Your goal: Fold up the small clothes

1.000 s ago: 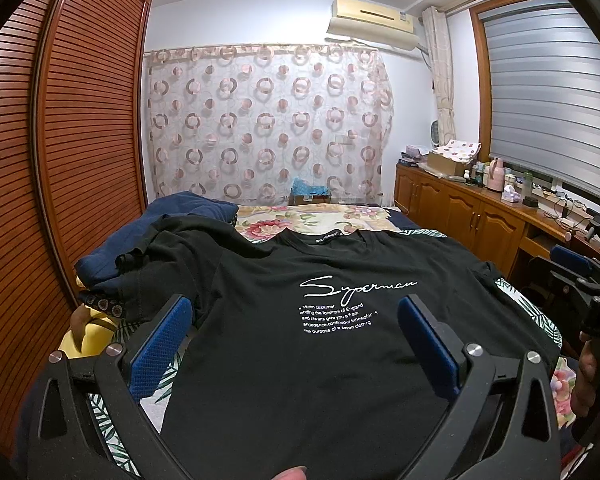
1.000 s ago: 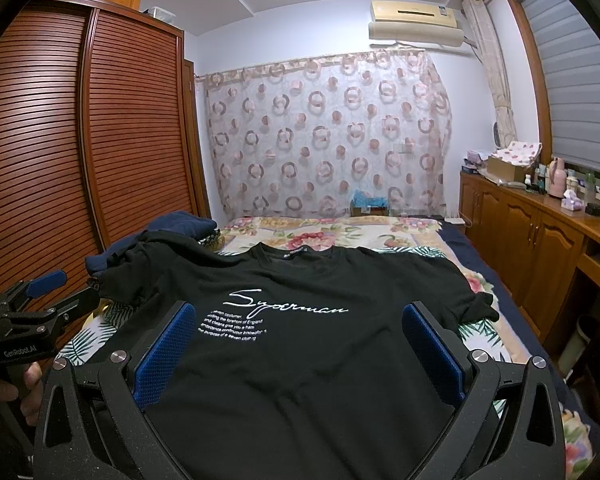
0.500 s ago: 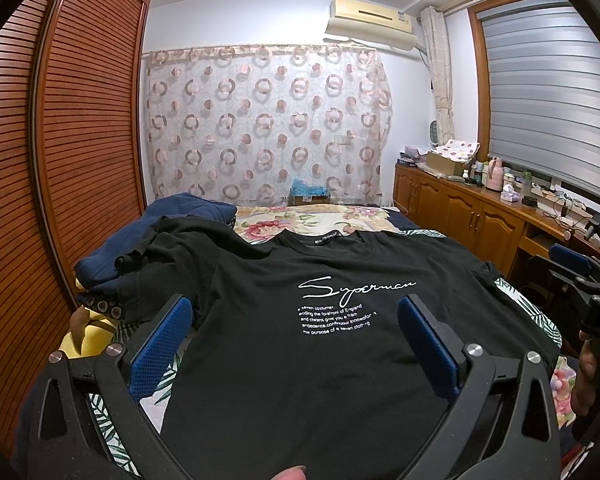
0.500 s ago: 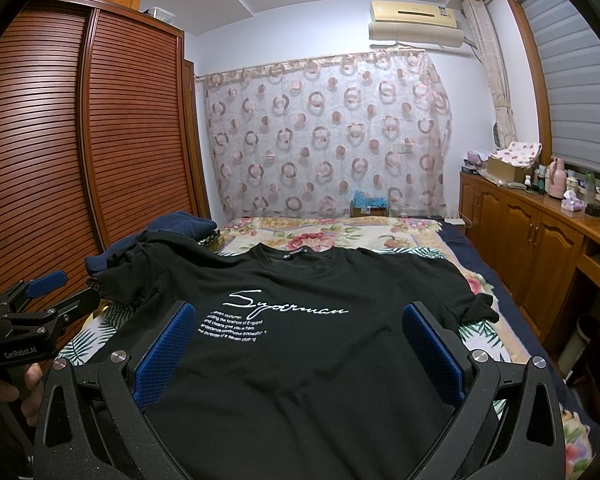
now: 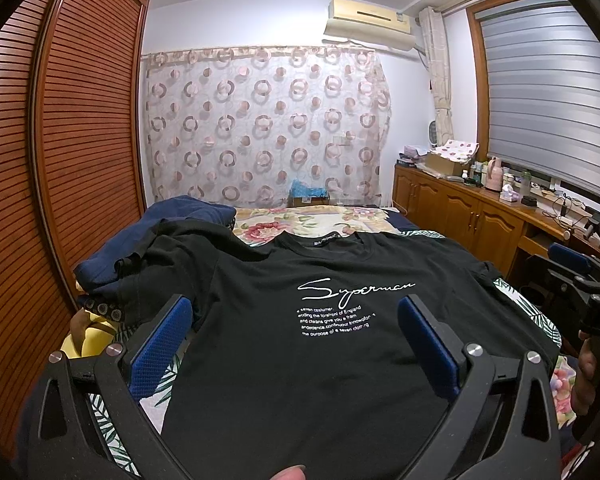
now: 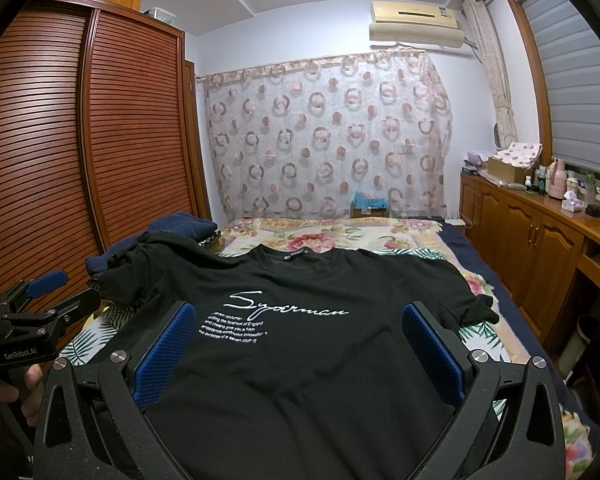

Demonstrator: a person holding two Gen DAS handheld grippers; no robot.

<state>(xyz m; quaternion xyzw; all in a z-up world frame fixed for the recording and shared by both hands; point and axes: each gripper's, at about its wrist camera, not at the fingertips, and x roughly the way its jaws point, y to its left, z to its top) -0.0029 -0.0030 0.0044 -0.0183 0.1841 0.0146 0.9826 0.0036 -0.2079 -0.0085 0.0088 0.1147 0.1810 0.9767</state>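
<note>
Nearest the cameras, both grippers are held above the near end of the bed with nothing between their blue pads: the left gripper [image 5: 296, 340] has its 2 fingers spread wide, and the right gripper [image 6: 300, 344] is likewise released and empty, each held by a hand [image 6: 4, 392] at the edge of the other's view. Just beyond them the black T-shirt [image 5: 300, 360] lies face up and spread flat on the floral bedspread [image 6: 320, 236], its white script print readable and its collar pointing away toward the curtain [image 5: 264, 128]. The right sleeve [image 6: 476, 308] lies out to the side on the bedding, while the left sleeve [image 5: 160, 252] is draped up over a navy pile of clothing [image 5: 140, 240] beside the wardrobe [image 5: 40, 160] (so that side is not quite flat). No crease or fold shows anywhere on the shirt, so the folding itself appears not to have begun; judged from this layout, only the spreading-out is done. What remains is likely every fold: both sleeves and sides brought inward, then the hem carried up toward the collar. Whether the navy pile holds finished or waiting garments cannot be told.
</note>
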